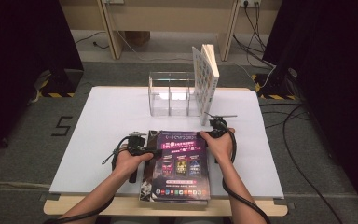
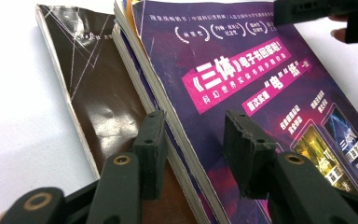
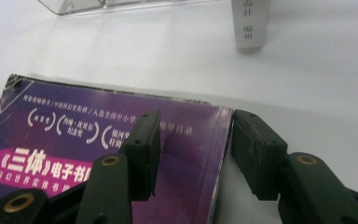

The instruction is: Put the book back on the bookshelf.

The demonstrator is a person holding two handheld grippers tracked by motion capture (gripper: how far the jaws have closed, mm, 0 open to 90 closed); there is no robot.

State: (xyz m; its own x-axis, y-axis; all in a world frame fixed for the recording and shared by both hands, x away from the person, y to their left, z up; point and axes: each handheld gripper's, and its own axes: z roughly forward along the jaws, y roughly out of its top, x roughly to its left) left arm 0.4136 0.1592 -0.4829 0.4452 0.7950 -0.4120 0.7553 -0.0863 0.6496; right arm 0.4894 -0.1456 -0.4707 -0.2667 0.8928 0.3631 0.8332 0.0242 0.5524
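Purple book (image 1: 182,163) lay flat on top of a small stack, right between both grippers at the near edge of the white table (image 1: 107,121). Left gripper (image 2: 193,144) straddled its left edge, jaws partway apart, one pad over the cover, other over the brown book (image 2: 98,93) underneath, not pinching. Right gripper (image 3: 193,149) straddled the far right corner, jaws wide, gripping nothing. Clear organizer (image 1: 170,95) and upright book (image 1: 205,79) sat just past the right gripper.
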